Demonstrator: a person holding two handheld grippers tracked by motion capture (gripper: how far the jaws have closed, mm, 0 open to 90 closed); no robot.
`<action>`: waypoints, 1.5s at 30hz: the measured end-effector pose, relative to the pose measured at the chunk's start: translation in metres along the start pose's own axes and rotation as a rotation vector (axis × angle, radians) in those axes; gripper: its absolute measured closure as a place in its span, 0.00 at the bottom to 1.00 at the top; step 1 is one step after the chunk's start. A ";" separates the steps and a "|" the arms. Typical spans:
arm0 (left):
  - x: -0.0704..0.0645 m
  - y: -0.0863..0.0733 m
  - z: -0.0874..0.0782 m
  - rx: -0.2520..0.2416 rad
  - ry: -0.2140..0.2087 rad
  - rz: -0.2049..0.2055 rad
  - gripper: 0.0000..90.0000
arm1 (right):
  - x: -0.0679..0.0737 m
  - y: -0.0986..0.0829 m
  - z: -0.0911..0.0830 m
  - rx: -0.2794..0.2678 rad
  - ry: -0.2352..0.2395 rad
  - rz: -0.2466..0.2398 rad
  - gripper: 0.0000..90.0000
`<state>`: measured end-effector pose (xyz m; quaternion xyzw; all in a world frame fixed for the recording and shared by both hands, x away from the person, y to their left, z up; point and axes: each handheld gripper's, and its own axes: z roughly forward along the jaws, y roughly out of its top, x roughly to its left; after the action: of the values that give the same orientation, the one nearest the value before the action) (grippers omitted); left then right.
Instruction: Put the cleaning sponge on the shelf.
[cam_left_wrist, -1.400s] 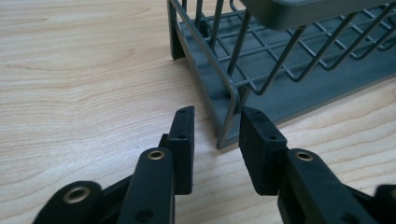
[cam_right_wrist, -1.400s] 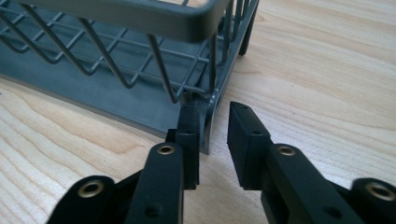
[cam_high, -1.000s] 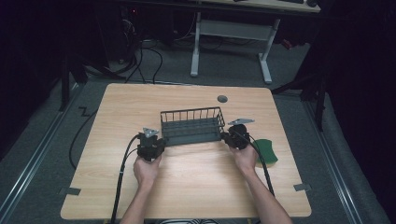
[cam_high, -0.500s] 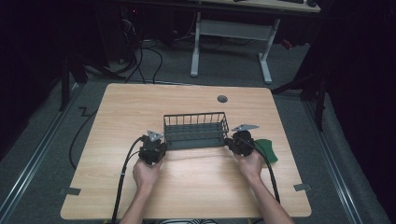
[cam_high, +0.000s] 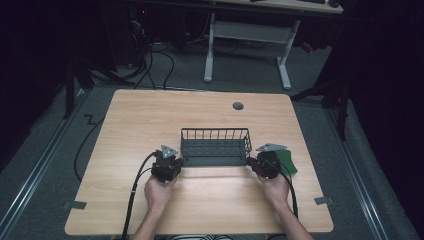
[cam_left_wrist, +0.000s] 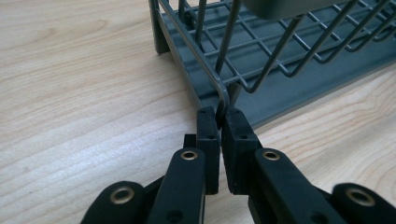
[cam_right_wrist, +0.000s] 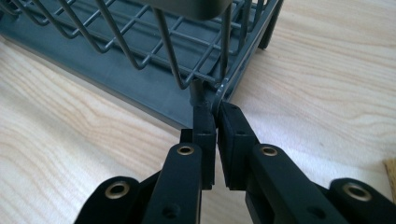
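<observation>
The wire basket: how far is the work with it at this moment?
Done: both tools have hold of the wire basket, the left tool shut on its near left corner wire, the right tool on its near right corner. In hand: the basket is held from both ends over the table. Left: where it should go is not shown; the basket looks empty.

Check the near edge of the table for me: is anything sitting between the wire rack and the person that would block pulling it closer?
Nothing visible does. The left gripper and right gripper are each shut on a near corner of the wire rack, and the table between it and the near edge is bare wood. The green pad lies off to the right.
</observation>
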<state>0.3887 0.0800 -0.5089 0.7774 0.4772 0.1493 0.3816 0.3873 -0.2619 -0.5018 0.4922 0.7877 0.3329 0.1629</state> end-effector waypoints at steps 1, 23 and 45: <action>-0.001 0.000 0.000 0.002 -0.002 0.000 0.95 | 0.000 -0.001 -0.001 -0.002 0.001 0.001 0.96; 0.015 -0.028 -0.024 -0.045 -0.010 -0.010 0.47 | 0.001 -0.014 -0.025 -0.023 -0.060 0.012 0.42; 0.065 -0.057 -0.036 -0.024 0.198 -0.023 0.46 | -0.067 -0.035 -0.081 -0.112 -0.242 0.172 0.38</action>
<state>0.3643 0.1666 -0.5355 0.7486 0.5196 0.2270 0.3436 0.3481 -0.3609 -0.4716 0.5845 0.6975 0.3272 0.2545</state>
